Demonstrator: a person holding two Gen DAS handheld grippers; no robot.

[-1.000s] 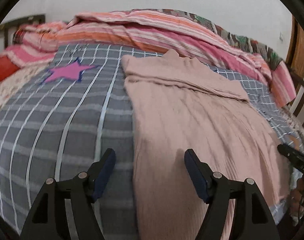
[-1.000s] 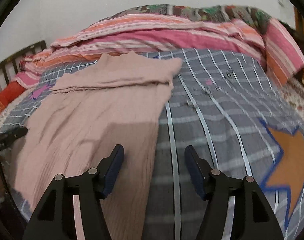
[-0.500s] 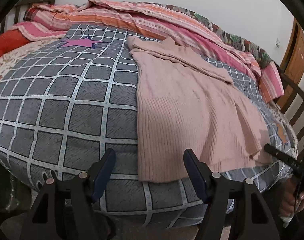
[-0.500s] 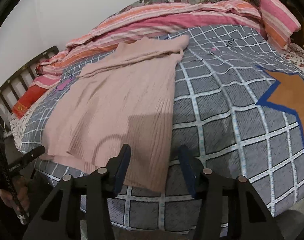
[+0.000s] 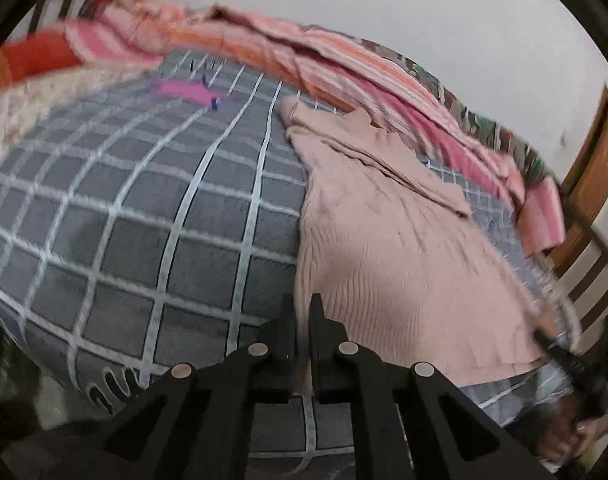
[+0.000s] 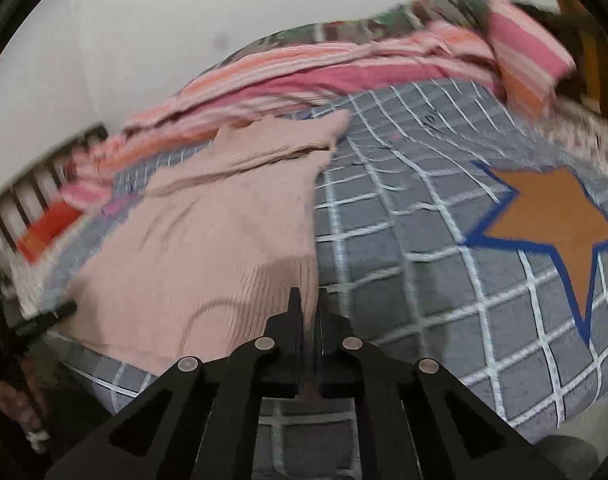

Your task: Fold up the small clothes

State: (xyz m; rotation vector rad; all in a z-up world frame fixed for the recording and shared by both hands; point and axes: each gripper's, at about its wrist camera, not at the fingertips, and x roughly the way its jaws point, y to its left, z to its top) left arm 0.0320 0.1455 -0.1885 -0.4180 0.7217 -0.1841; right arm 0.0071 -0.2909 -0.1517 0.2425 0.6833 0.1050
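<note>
A pale pink ribbed sweater [image 5: 391,240] lies flat on the grey checked bedspread [image 5: 144,208], its sleeves folded across the top. My left gripper [image 5: 302,304] is shut on the sweater's near left hem corner. My right gripper [image 6: 308,300] is shut on the sweater [image 6: 224,232] at its near right hem corner. Each gripper shows at the edge of the other's view, the right one at the right of the left wrist view [image 5: 559,356] and the left one at the left of the right wrist view [image 6: 44,318].
A pile of pink and orange striped bedding [image 5: 343,60] runs along the far side by the white wall. A pink star [image 5: 184,90] and an orange star [image 6: 551,220] are printed on the bedspread [image 6: 423,220]. A wooden bed frame [image 5: 591,256] stands at the right.
Both grippers were open above the sweater's hem. They have since come down onto the two near hem corners and shut on the fabric.
</note>
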